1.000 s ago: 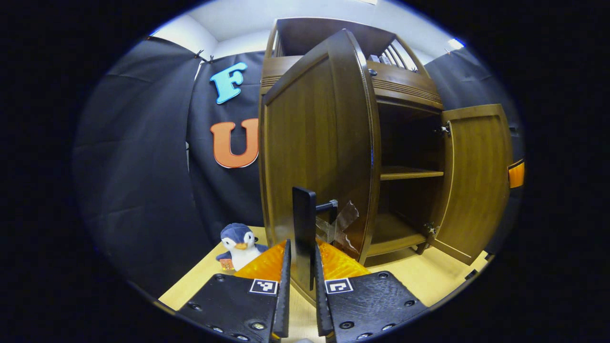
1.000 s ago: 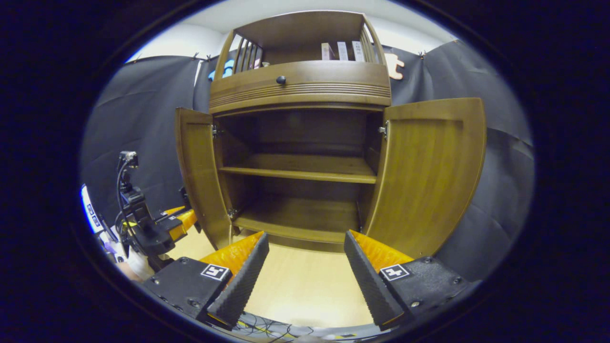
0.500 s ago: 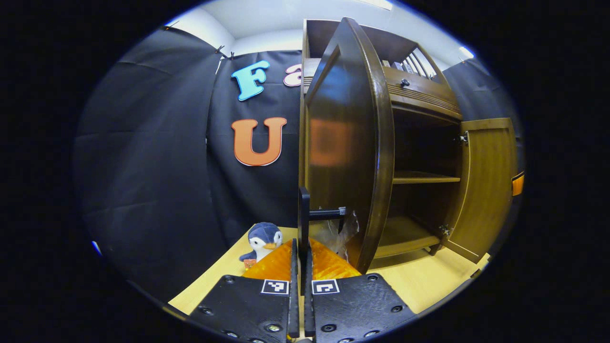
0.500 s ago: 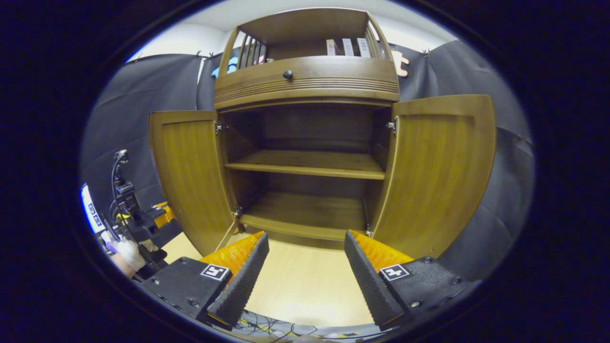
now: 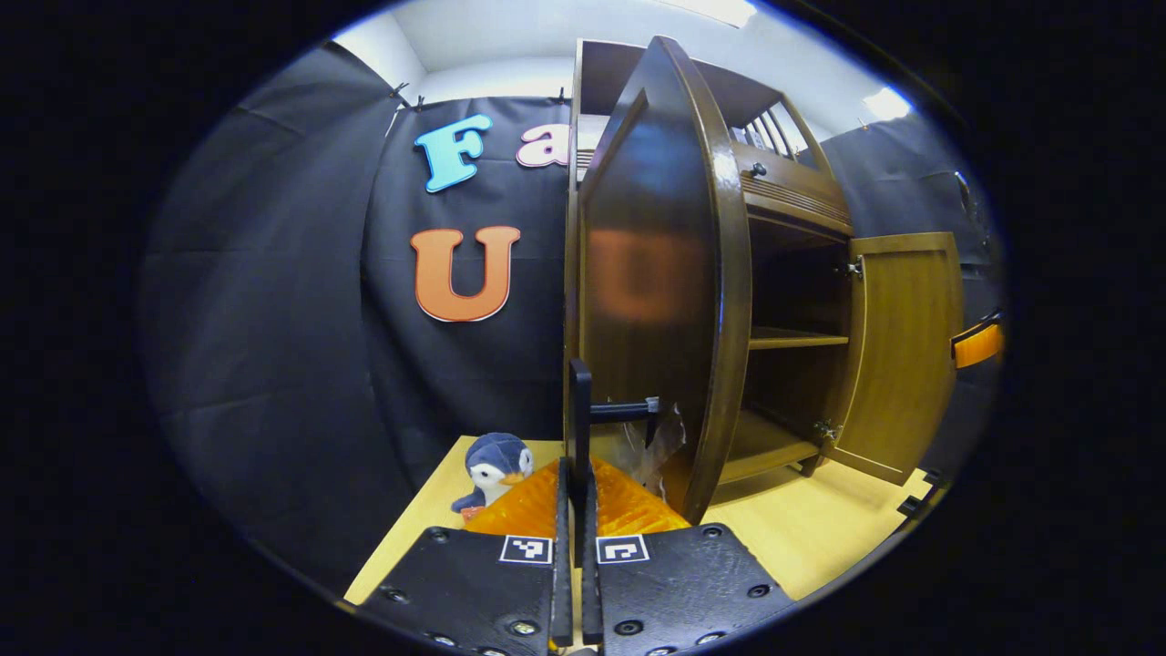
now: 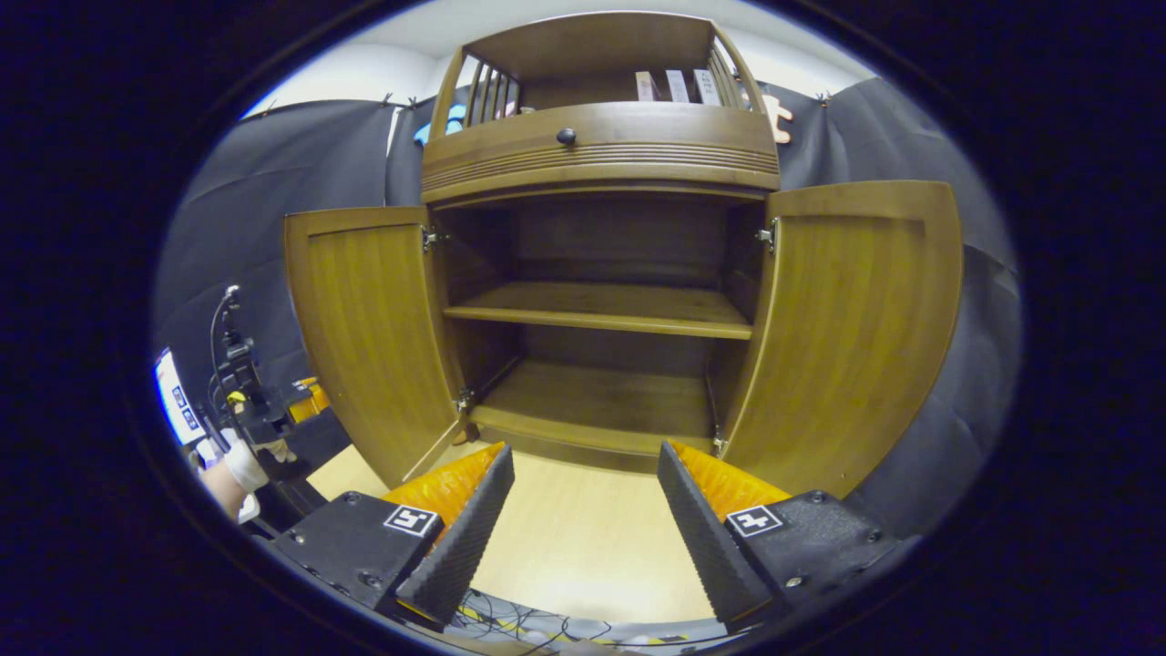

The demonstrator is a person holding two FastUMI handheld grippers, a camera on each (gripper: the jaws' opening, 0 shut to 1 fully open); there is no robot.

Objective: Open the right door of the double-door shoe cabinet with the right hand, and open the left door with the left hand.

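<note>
Nearly done, by look of it: right door [image 6: 856,328] and left door [image 6: 364,328] of shoe cabinet [image 6: 601,164] both swung wide, shelves bare. Left gripper [image 5: 572,510] clenched on left door's handle [image 5: 579,428]; letting go remains. Right gripper [image 6: 583,510] released, holding nothing, facing cabinet. Pale wood floor [image 6: 583,556]; plush penguin [image 5: 492,465] beside cabinet; black cloth walls.
</note>
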